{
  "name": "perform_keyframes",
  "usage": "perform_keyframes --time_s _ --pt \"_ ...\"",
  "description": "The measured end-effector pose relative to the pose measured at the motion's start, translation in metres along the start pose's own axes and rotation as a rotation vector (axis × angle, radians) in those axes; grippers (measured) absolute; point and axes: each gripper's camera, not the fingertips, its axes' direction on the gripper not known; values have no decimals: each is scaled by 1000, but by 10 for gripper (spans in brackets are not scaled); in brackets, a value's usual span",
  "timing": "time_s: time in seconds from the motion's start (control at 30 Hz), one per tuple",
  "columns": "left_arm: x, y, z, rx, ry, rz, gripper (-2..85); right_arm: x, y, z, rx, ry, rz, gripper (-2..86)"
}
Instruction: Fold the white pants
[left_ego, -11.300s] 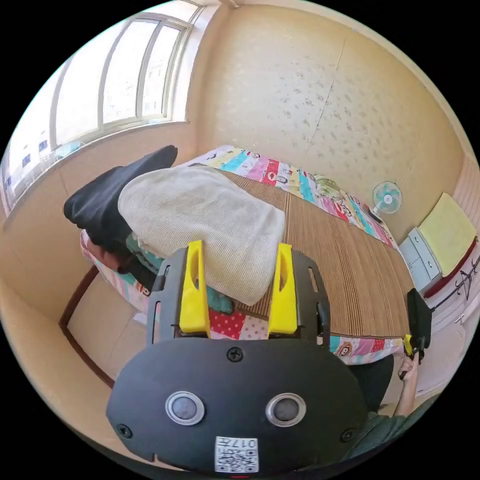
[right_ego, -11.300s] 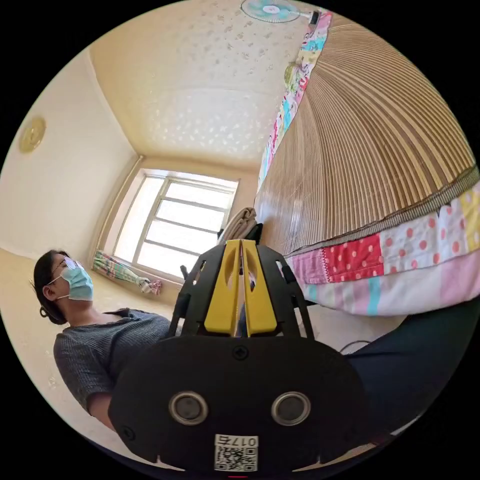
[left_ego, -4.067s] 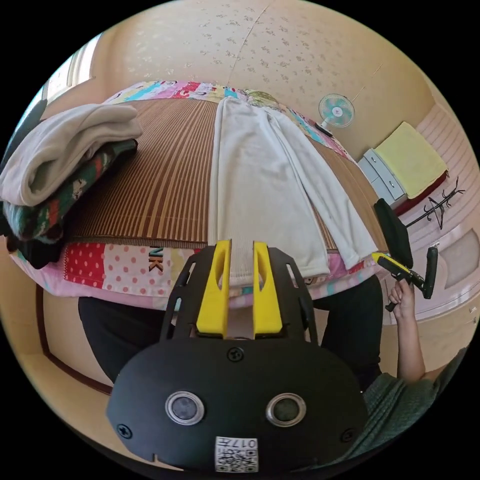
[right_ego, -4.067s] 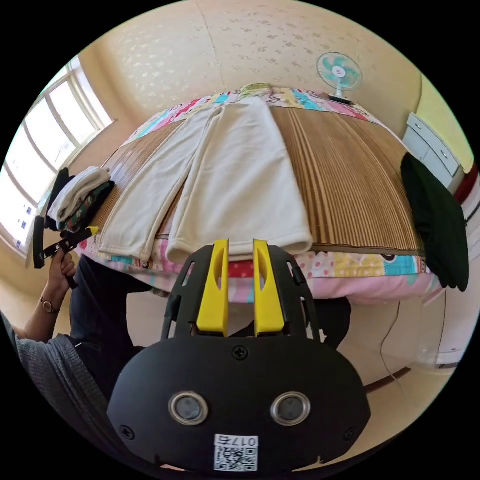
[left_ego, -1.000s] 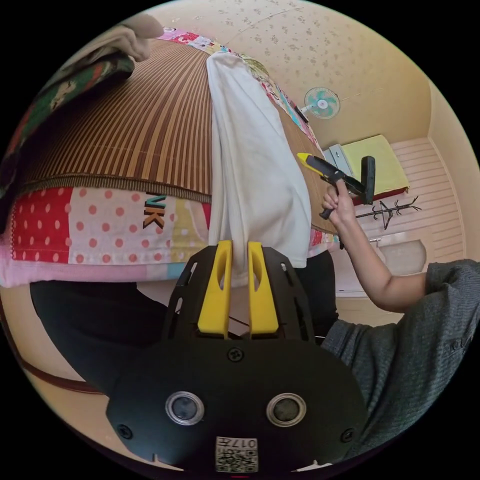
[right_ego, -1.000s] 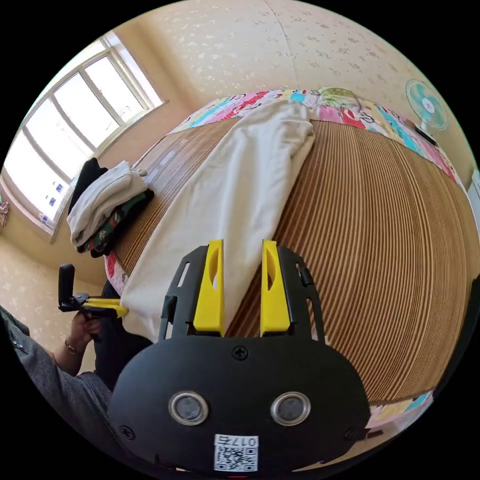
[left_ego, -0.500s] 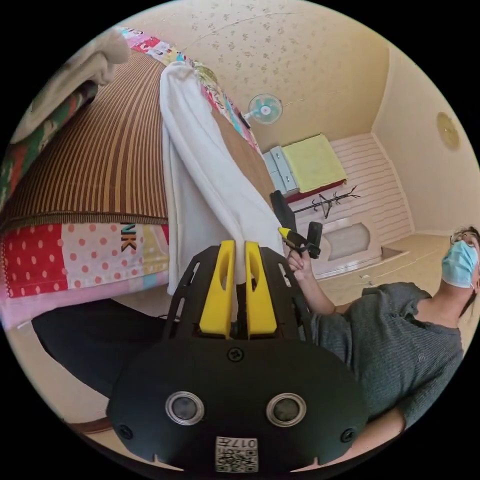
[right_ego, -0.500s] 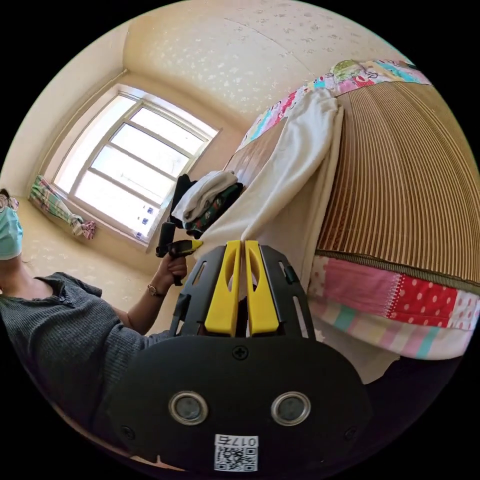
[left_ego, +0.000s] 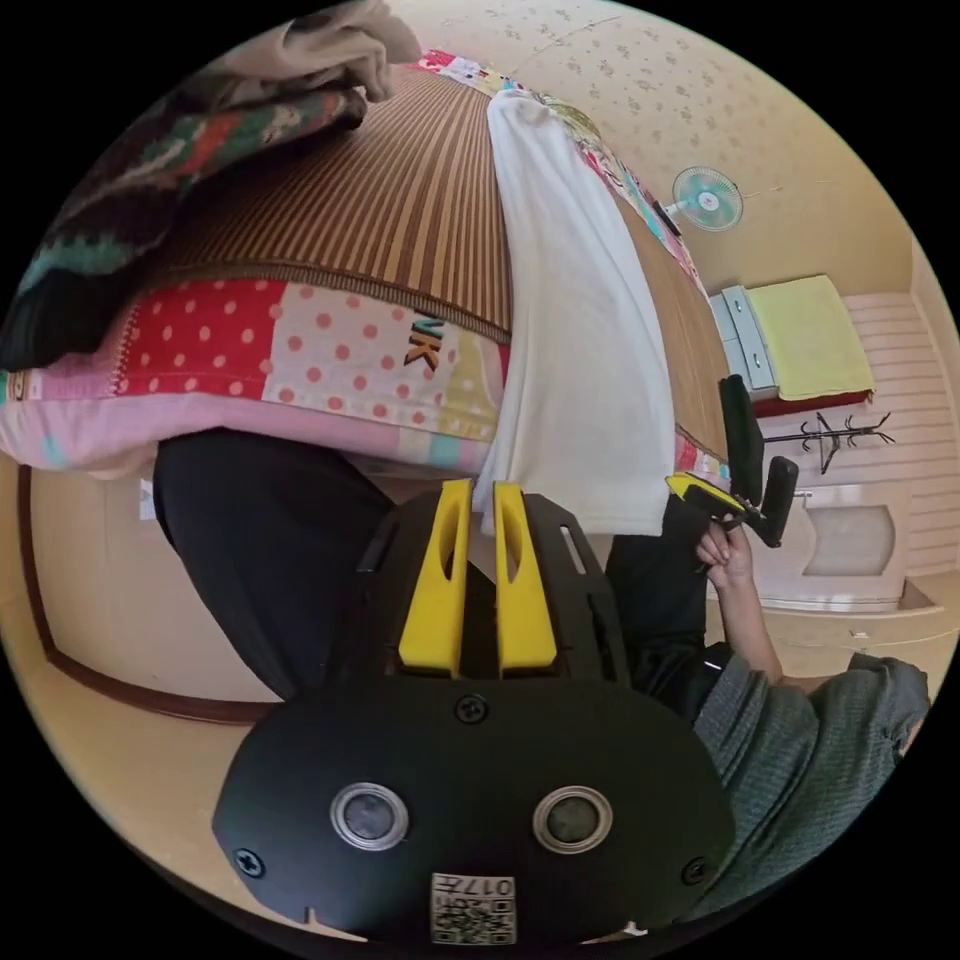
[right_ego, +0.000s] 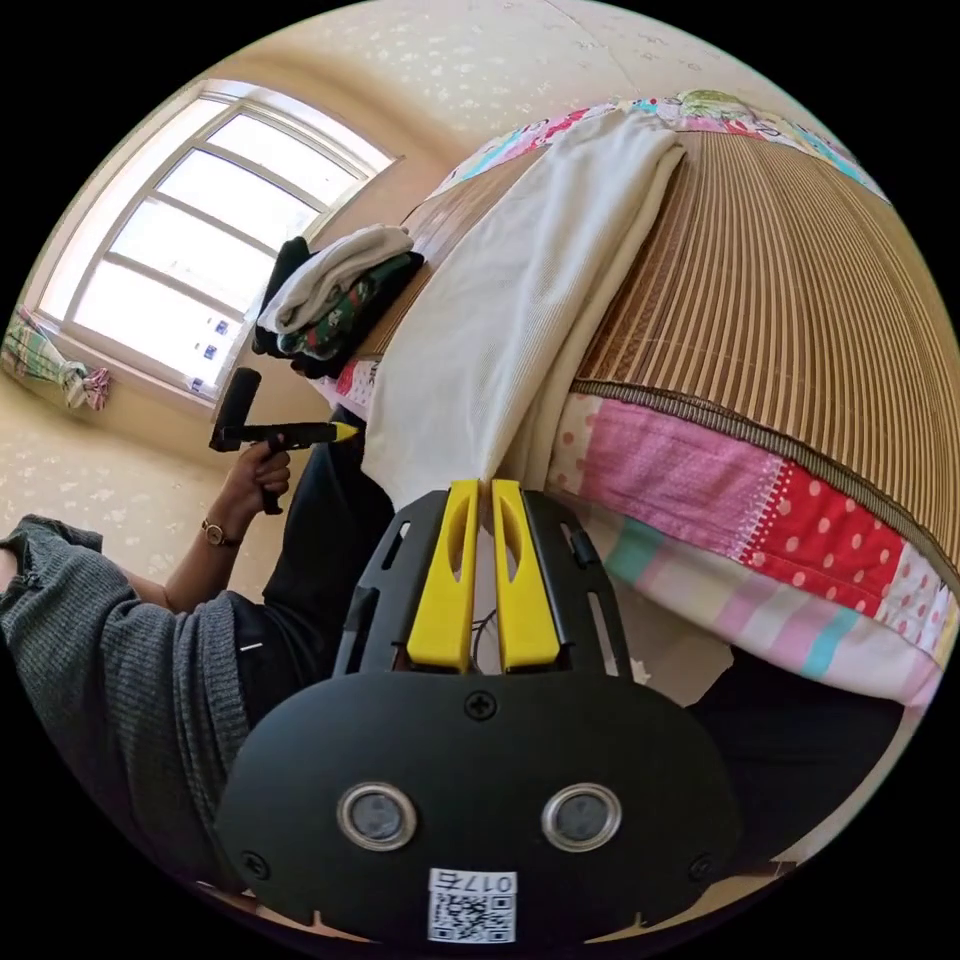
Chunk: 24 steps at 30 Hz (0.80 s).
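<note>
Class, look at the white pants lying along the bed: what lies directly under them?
Under the white pants lies the brown striped mat; their near end hangs over the patchwork quilt edge. The mat beneath the cloth is covered, so anything there cannot be seen.

— What carries everything here?

— A bed (left_ego: 330, 350) with a patchwork quilt (right_ego: 760, 520) in pink, red polka dots and pastel stripes. A brown striped bamboo mat (right_ego: 790, 290) covers most of the top, ending in a dark woven edge short of the quilt's near side.

— And what lies on it?

— The white pants (right_ego: 500, 300), folded lengthwise into one long strip, run from the far end across the mat; their near end hangs over the bed's edge. Well apart, at one corner by the window, sits a pile of folded clothes (right_ego: 335, 290), a cream piece over green patterned and black ones.
</note>
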Motion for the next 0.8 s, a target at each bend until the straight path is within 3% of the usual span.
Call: perform_keyframes --time_s 0.13,0.23,0.4,0.47,0.63,0.8 --pt "6 -24 -4 40 65 105 128 38 -7 -11 -28 -47 98 94" --pt "1 -49 28 -96 142 120 149 60 -11 4 -133 -162 109 128" --pt "11 -67 50 -219 33 229 135 84 -10 13 -153 -347 135 129" --pt "17 -73 57 -357 59 277 137 82 -8 17 -169 -357 127 131" --pt "17 -70 77 -410 54 305 141 78 0 12 -165 -286 78 102" --pt "-6 -76 84 -471 209 227 78 86 14 -18 -166 -366 13 43"
